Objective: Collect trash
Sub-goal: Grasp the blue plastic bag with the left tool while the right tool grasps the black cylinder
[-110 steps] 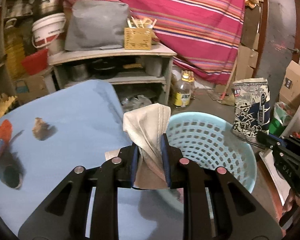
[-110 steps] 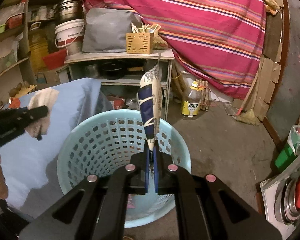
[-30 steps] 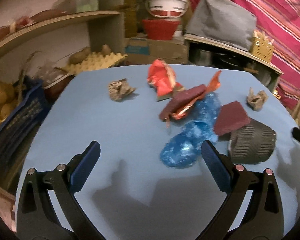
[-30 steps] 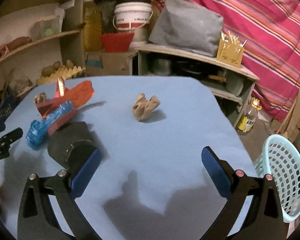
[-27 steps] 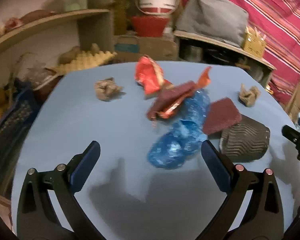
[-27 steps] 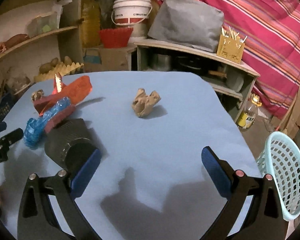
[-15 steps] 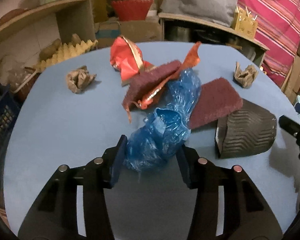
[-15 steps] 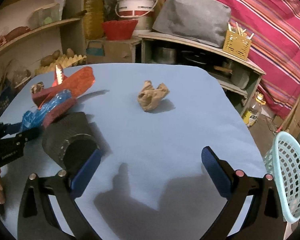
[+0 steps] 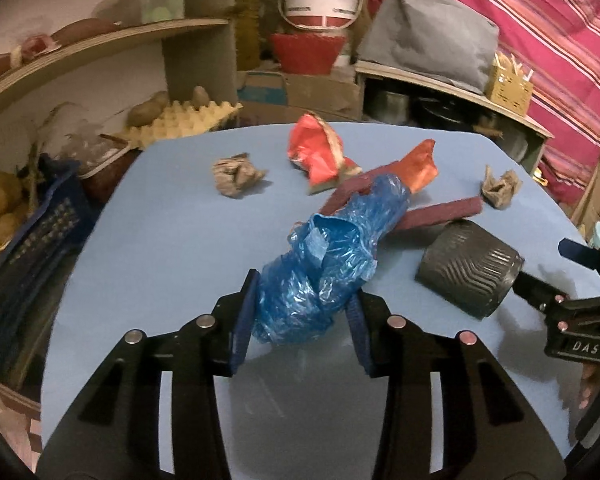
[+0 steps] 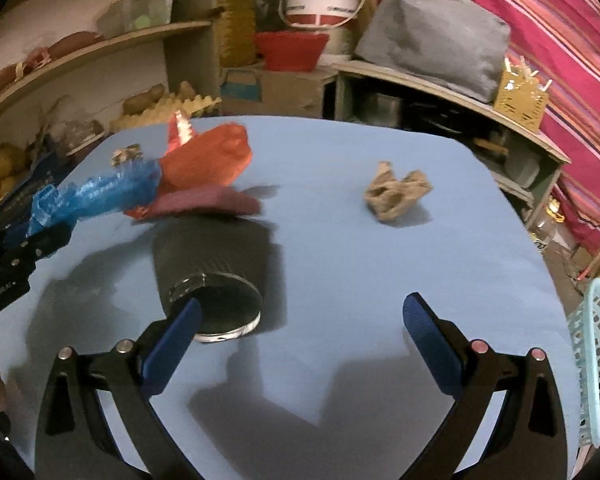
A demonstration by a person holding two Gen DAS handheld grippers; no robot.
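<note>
left gripper (image 9: 302,326): was wide, now closing on blue bag (image 9: 324,264) beside cup (image 9: 470,270) | right gripper (image 10: 300,324): jaws apart, empty | bag nearly grabbed

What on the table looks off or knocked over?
The dark ribbed cup lies tipped on its side on the blue table, open mouth toward the right gripper. Nothing looks spilled. The rest is crumpled trash; the left gripper is closing on the blue plastic wrapper.

Left fingers (image 9: 247,308) now around blue bag (image 9: 324,256).
</note>
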